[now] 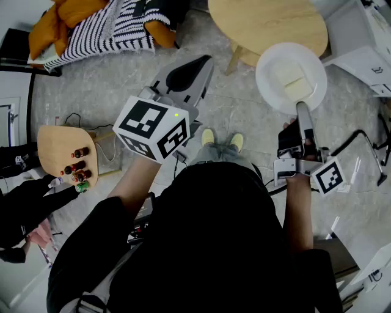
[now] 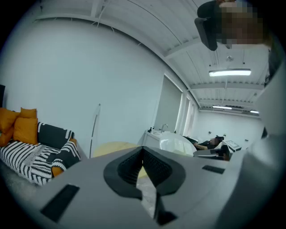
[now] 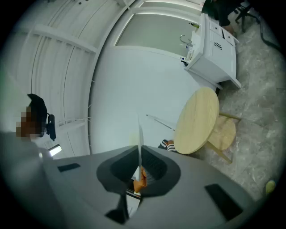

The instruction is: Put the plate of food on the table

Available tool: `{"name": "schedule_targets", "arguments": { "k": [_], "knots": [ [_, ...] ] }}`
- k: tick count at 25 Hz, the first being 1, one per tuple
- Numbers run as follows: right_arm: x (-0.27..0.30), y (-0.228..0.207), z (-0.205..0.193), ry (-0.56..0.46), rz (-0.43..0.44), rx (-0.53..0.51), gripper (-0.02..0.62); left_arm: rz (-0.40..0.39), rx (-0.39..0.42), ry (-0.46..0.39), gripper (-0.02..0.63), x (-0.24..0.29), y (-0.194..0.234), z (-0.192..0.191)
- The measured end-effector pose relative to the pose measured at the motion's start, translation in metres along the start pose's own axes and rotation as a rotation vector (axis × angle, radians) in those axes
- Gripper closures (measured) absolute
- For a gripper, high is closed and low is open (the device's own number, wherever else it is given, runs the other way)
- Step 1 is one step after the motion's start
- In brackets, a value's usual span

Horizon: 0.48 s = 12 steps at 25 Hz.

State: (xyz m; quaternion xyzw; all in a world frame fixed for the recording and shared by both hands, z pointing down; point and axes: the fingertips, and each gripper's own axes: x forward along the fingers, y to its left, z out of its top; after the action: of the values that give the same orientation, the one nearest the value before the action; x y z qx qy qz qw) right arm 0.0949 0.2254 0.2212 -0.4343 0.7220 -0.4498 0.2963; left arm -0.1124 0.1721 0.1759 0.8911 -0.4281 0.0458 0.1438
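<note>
Setting: a mock living space set up inside a lab or office hall.

Domestic evidence:
- A round wooden table (image 1: pixel 269 24) stands just ahead of the right gripper (image 1: pixel 301 108).
- A sofa with a striped throw (image 1: pixel 104 30) and orange cushions (image 1: pixel 64 18) sits ahead and to the left of the left gripper (image 1: pixel 203 63).
- A white cabinet (image 3: pixel 214 49) with a tap (image 3: pixel 185 39) stands beyond the table.
- A small wooden side table (image 1: pixel 55 143) carrying bottles (image 1: pixel 78 166) is off to the left gripper's left.

Non-domestic evidence:
- Strip lights (image 2: pixel 230 72) hang on a panelled ceiling.
- A person (image 2: pixel 213 142) sits at a far desk.
- Loose cables (image 1: pixel 366 140) lie on the stone-look floor (image 1: pixel 91 92) beside the right gripper.
</note>
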Motion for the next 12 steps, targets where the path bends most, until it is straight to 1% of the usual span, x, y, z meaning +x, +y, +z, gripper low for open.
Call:
{"name": "schedule_targets", "arguments": {
  "k": [4,9,12],
  "knots": [
    [0.0018,0.0031,0.0003,0.002,0.004,-0.009,0.571,-0.011,-0.007,0.001,0.601,0.0016,-0.0021,0.0006],
    [0.0031,0.0055,0.0021,-0.005,0.002,-0.017,0.571,-0.026,-0.001,-0.007,0.601,0.0039,-0.0038,0.0059],
    [0.0055,0.0085,0.0022,0.007,0.013,-0.023,0.571,-0.029,0.004,-0.008,0.601,0.0054,-0.0036,0.0077]
  ]
}}
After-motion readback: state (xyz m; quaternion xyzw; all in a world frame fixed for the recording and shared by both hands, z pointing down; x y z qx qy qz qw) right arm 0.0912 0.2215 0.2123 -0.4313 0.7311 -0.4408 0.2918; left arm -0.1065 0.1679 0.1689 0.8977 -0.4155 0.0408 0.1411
